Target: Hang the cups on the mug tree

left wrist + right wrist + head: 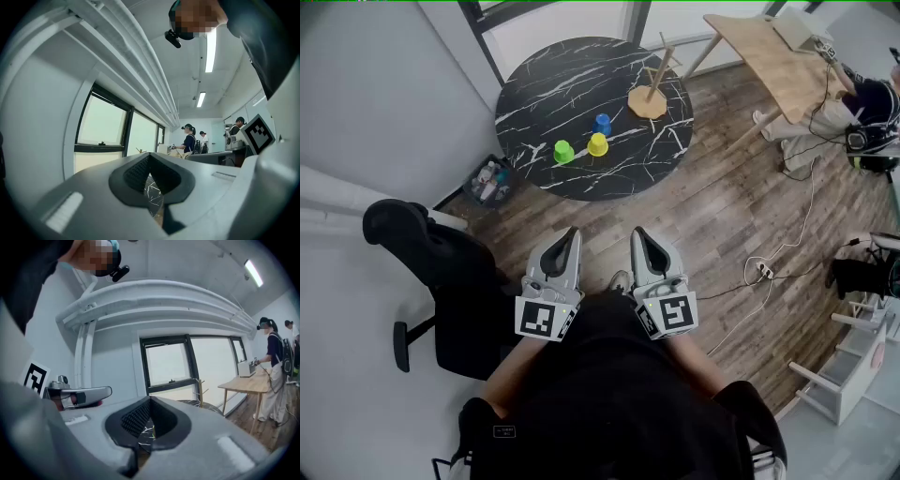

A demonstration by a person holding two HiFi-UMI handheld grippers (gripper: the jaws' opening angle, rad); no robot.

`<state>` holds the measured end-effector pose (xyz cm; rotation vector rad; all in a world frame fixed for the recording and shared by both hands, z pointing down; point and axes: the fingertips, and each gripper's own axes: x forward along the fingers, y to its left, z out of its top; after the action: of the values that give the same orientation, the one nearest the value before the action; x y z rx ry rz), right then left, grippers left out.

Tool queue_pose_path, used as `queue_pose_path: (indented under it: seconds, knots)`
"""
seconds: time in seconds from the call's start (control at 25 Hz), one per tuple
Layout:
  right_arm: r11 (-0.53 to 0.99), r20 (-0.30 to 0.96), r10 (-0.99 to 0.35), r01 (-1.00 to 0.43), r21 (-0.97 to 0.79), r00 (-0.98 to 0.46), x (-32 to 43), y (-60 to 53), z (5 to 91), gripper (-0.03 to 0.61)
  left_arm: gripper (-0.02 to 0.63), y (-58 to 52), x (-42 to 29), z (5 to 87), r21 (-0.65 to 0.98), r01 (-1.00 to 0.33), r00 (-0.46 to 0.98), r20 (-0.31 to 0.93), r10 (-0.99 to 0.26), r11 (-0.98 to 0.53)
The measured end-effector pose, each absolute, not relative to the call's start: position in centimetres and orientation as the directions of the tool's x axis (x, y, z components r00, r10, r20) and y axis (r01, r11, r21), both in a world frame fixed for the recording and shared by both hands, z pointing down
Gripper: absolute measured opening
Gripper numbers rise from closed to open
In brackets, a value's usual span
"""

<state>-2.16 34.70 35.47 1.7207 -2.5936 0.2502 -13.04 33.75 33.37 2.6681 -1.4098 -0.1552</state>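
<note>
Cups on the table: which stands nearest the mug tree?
The blue cup; the yellow cup and green cup stand farther from the mug tree.

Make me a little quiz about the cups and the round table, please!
1. How many cups stand on the black round table? A two, B three, C five.
2. True or false: a cup already hangs on the mug tree.
3. Fill in: the cup nearest the mug tree is ___.
Key: 1 B, the green cup, the yellow cup and the blue cup. 2 false, all three stand on the table. 3 blue.
</note>
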Motion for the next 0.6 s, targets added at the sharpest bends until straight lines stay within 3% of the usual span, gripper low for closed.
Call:
queue_pose_path:
  seconds: [0.6]
  knots:
    - [0.389,0.058,-0.915,-0.91,-0.144,-0.4,-1.1,35.2,34.9,-0.002,-0.003,34.1,-11.6,33.8,0.163,-0.811,0.565,-0.037,-0.824,-0.562]
